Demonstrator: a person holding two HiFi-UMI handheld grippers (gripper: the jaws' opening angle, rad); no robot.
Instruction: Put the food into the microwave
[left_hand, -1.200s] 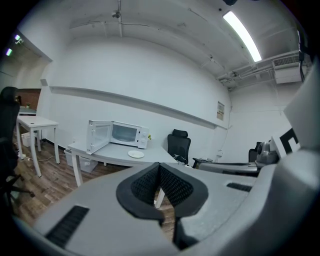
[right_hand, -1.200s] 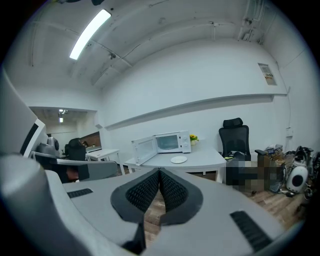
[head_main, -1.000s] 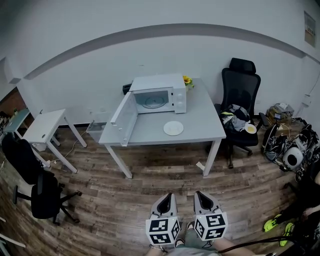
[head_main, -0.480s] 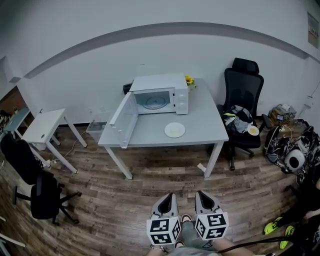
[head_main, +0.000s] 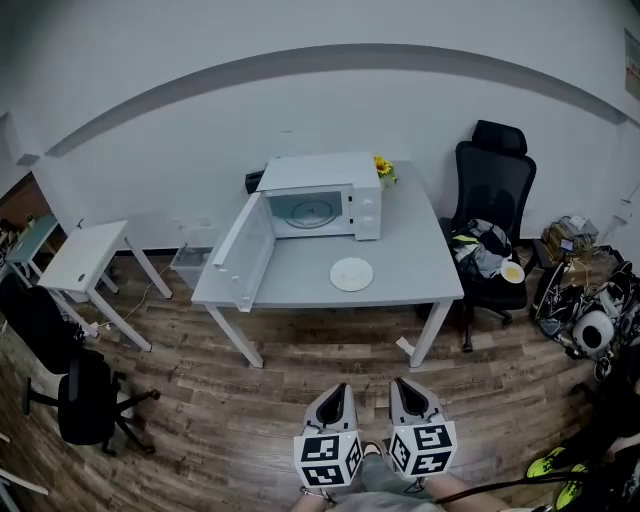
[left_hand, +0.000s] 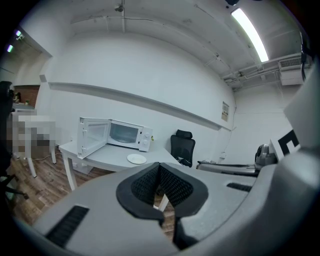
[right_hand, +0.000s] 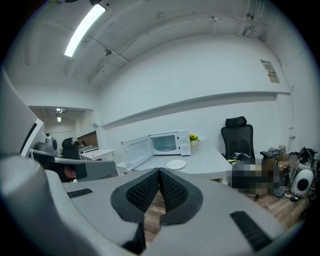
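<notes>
Both were held low at the bottom edge of the head view, well apart from the table (head_main: 405, 262). The left gripper (head_main: 334, 392) was clamped closed, pads pressed together with nothing caught between them, and the same was seen on the right gripper (head_main: 404, 386). The microwave (head_main: 322, 204) was parked at the back of the table, its door (head_main: 246, 252) swung wide open. A white plate (head_main: 351, 274) was laid just in front of it. Whatever was on it was too small to make out, possibly food. The gripper bodies were partly cut off by the frame.
</notes>
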